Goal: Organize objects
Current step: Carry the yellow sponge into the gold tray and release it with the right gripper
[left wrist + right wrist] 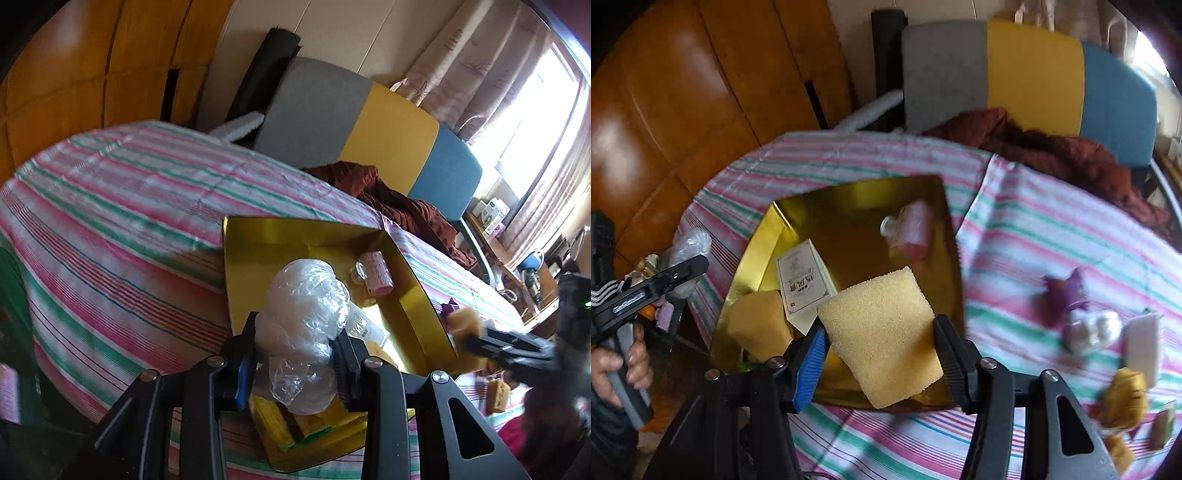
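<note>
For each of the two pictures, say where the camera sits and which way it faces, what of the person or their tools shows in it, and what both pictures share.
Left wrist view: sits on the left gripper, looking down along its fingers at the crumpled plastic bag they clamp; the right gripper shows at the right edge.
Right wrist view: sits on the right gripper, looking down at the held yellow sponge; a hand holds the left gripper at the left edge.
Shared: gold tray, pink roller, striped cloth, chair.

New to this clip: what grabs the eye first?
The shiny gold tray in the middle of the striped tablecloth. Over it, the right hand-held gripper holds a yellow sponge, and the left hand-held gripper clamps a crumpled clear plastic bag.
</note>
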`<state>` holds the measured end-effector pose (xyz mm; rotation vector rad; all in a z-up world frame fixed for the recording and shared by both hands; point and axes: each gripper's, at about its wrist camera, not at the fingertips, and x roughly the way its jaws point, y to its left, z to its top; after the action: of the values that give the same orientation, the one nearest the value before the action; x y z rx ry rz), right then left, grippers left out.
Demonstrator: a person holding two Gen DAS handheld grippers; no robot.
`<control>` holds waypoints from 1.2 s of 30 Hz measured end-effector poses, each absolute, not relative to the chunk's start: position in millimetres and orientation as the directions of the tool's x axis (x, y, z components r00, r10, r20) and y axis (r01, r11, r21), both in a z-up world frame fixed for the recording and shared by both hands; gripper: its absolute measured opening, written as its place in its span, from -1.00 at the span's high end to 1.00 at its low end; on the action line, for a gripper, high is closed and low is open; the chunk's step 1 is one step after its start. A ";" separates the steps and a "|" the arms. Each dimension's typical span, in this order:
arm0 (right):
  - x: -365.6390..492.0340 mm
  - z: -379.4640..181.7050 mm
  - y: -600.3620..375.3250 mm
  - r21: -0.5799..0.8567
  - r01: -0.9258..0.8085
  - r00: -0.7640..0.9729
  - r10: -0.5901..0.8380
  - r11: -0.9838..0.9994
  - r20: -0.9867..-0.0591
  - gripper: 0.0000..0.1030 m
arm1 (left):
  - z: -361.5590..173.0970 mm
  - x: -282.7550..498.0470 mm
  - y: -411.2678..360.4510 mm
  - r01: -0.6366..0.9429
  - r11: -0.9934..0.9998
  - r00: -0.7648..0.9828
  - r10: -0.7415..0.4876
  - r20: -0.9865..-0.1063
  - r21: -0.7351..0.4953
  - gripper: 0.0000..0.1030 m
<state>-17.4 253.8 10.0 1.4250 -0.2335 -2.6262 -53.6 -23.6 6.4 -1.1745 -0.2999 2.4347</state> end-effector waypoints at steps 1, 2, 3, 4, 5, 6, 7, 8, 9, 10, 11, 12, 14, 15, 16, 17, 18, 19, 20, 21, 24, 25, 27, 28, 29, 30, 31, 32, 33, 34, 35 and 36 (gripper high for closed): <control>-22.6 1.3 247.9 0.220 0.062 -0.515 -0.220 -0.974 -0.828 -0.18 | 3.4 -54.5 -21.1 -0.274 -0.887 -0.547 0.462 -0.698 -0.373 0.24; -22.5 -2.5 239.6 0.234 0.075 -0.491 -0.240 -0.969 -0.837 -0.19 | -0.8 -55.3 -17.8 -0.272 -0.887 -0.541 0.461 -0.703 -0.373 0.07; -23.6 -10.0 235.0 0.254 0.089 -0.467 -0.266 -0.963 -0.843 -0.22 | -3.1 -55.1 -15.3 -0.270 -0.888 -0.538 0.459 -0.707 -0.371 -0.17; -24.5 -18.5 230.4 0.278 0.101 -0.445 -0.293 -0.955 -0.846 -0.24 | -6.0 -55.0 -14.0 -0.267 -0.888 -0.535 0.460 -0.709 -0.375 -0.27; -25.4 -25.8 225.7 0.302 0.112 -0.422 -0.320 -0.947 -0.848 -0.24 | -10.5 -55.1 -13.2 -0.261 -0.883 -0.531 0.468 -0.706 -0.389 -0.34; -24.6 -31.9 221.7 0.316 0.118 -0.399 -0.337 -0.941 -0.853 -0.24 | -14.6 -56.1 -11.8 -0.260 -0.882 -0.524 0.471 -0.710 -0.394 -0.34; -24.7 -39.0 216.5 0.325 0.130 -0.373 -0.349 -0.937 -0.859 -0.24 | -19.2 -57.3 -10.8 -0.251 -0.886 -0.517 0.463 -0.720 -0.389 -0.33; -24.0 -44.3 210.4 0.331 0.147 -0.355 -0.362 -0.932 -0.862 -0.25 | -22.1 -57.9 -10.3 -0.242 -0.890 -0.514 0.455 -0.727 -0.386 -0.32; -23.4 -48.2 205.8 0.342 0.162 -0.340 -0.378 -0.925 -0.861 -0.25 | -25.9 -58.0 -10.2 -0.231 -0.894 -0.509 0.448 -0.735 -0.385 -0.30; -21.7 -50.4 201.2 0.361 0.183 -0.328 -0.403 -0.915 -0.855 -0.29 | -28.6 -56.7 -10.1 -0.221 -0.899 -0.508 0.436 -0.743 -0.377 -0.30; -20.8 -52.0 197.7 0.375 0.199 -0.320 -0.421 -0.906 -0.849 -0.36 | -28.7 -54.9 -10.6 -0.215 -0.907 -0.519 0.421 -0.744 -0.363 -0.29; -21.1 -53.6 196.0 0.382 0.209 -0.317 -0.432 -0.900 -0.844 -0.40 | -27.7 -53.1 -11.1 -0.211 -0.914 -0.534 0.404 -0.743 -0.346 -0.29; -19.0 -52.4 197.0 0.400 0.209 -0.325 -0.449 -0.892 -0.832 -0.48 | -24.0 -48.8 -10.4 -0.220 -0.922 -0.555 0.387 -0.736 -0.318 -0.29; -18.7 -51.9 199.9 0.405 0.199 -0.333 -0.450 -0.892 -0.828 -0.49 | -22.9 -47.8 -10.2 -0.222 -0.922 -0.557 0.387 -0.735 -0.318 -0.29; -18.3 -52.1 202.6 0.407 0.187 -0.341 -0.447 -0.894 -0.827 -0.51 | -22.0 -46.3 -9.6 -0.223 -0.922 -0.560 0.387 -0.733 -0.317 -0.29; -17.4 -51.5 205.7 0.407 0.175 -0.350 -0.444 -0.896 -0.825 -0.52 | -21.3 -45.1 -8.8 -0.225 -0.923 -0.563 0.385 -0.732 -0.312 -0.29; -15.7 -50.2 209.5 0.411 0.165 -0.362 -0.442 -0.897 -0.821 -0.52 | -20.8 -45.0 -8.0 -0.227 -0.924 -0.565 0.383 -0.731 -0.308 -0.29; -13.3 -48.0 213.7 0.417 0.158 -0.374 -0.445 -0.895 -0.814 -0.53 | -19.8 -44.2 -7.2 -0.228 -0.925 -0.568 0.380 -0.730 -0.304 -0.30; -10.1 -45.3 218.4 0.423 0.150 -0.388 -0.446 -0.894 -0.806 -0.54 | -18.5 -42.9 -6.0 -0.230 -0.925 -0.570 0.380 -0.728 -0.303 -0.33; -6.2 -42.3 223.1 0.423 0.142 -0.403 -0.443 -0.895 -0.801 -0.55 | -16.6 -41.8 -5.2 -0.232 -0.924 -0.572 0.382 -0.726 -0.304 -0.33; 2.6 -33.9 235.6 0.409 0.119 -0.447 -0.416 -0.905 -0.792 -0.58 | -6.5 -37.1 1.0 -0.248 -0.927 -0.594 0.374 -0.712 -0.280 -0.38; 2.3 -30.5 240.8 0.398 0.111 -0.460 -0.402 -0.910 -0.791 -0.58 | -3.4 -35.8 3.2 -0.254 -0.928 -0.601 0.372 -0.707 -0.272 -0.40; 6.1 -23.9 243.5 0.361 0.090 -0.492 -0.357 -0.928 -0.794 -0.58 | 4.2 -31.4 9.6 -0.275 -0.929 -0.622 0.367 -0.691 -0.246 -0.47; 7.1 -21.7 242.9 0.343 0.080 -0.503 -0.335 -0.936 -0.797 -0.59 | 6.6 -29.4 13.2 -0.289 -0.929 -0.628 0.368 -0.686 -0.233 -0.51; 10.2 -19.4 244.2 0.325 0.069 -0.514 -0.313 -0.943 -0.799 -0.59 | 7.3 -28.0 18.3 -0.306 -0.927 -0.626 0.369 -0.687 -0.219 -0.62; 12.2 -18.1 245.3 0.309 0.057 -0.526 -0.292 -0.949 -0.798 -0.59 | 5.4 -27.8 22.7 -0.318 -0.923 -0.615 0.375 -0.694 -0.216 -0.66; 15.7 -15.8 248.5 0.307 0.051 -0.533 -0.286 -0.950 -0.796 -0.59 | -0.2 -28.2 28.0 -0.332 -0.913 -0.586 0.397 -0.706 -0.237 -0.66; 17.0 -15.7 249.8 0.311 0.047 -0.535 -0.286 -0.949 -0.795 -0.59 | -9.7 -29.4 34.8 -0.348 -0.894 -0.536 0.437 -0.722 -0.283 -0.65; 18.7 -15.7 251.6 0.312 0.042 -0.535 -0.285 -0.949 -0.796 -0.59 | -16.8 -29.7 40.7 -0.353 -0.883 -0.501 0.459 -0.734 -0.311 -0.62; 18.0 -16.5 252.1 0.307 0.036 -0.534 -0.278 -0.951 -0.798 -0.59 | -24.8 -27.8 50.7 -0.365 -0.873 -0.464 0.473 -0.749 -0.325 -0.61; 19.8 -17.2 253.3 0.299 0.028 -0.535 -0.267 -0.954 -0.802 -0.59 | -27.4 -24.1 57.5 -0.383 -0.867 -0.460 0.478 -0.749 -0.318 -0.61; 23.3 -17.2 256.3 0.295 0.023 -0.536 -0.261 -0.955 -0.803 -0.59 | -28.4 -19.9 63.6 -0.409 -0.856 -0.454 0.490 -0.744 -0.315 -0.61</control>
<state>23.3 256.3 -17.1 1.4187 -0.3739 -2.5911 -19.9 63.6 -28.4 -1.2193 -0.1227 2.3013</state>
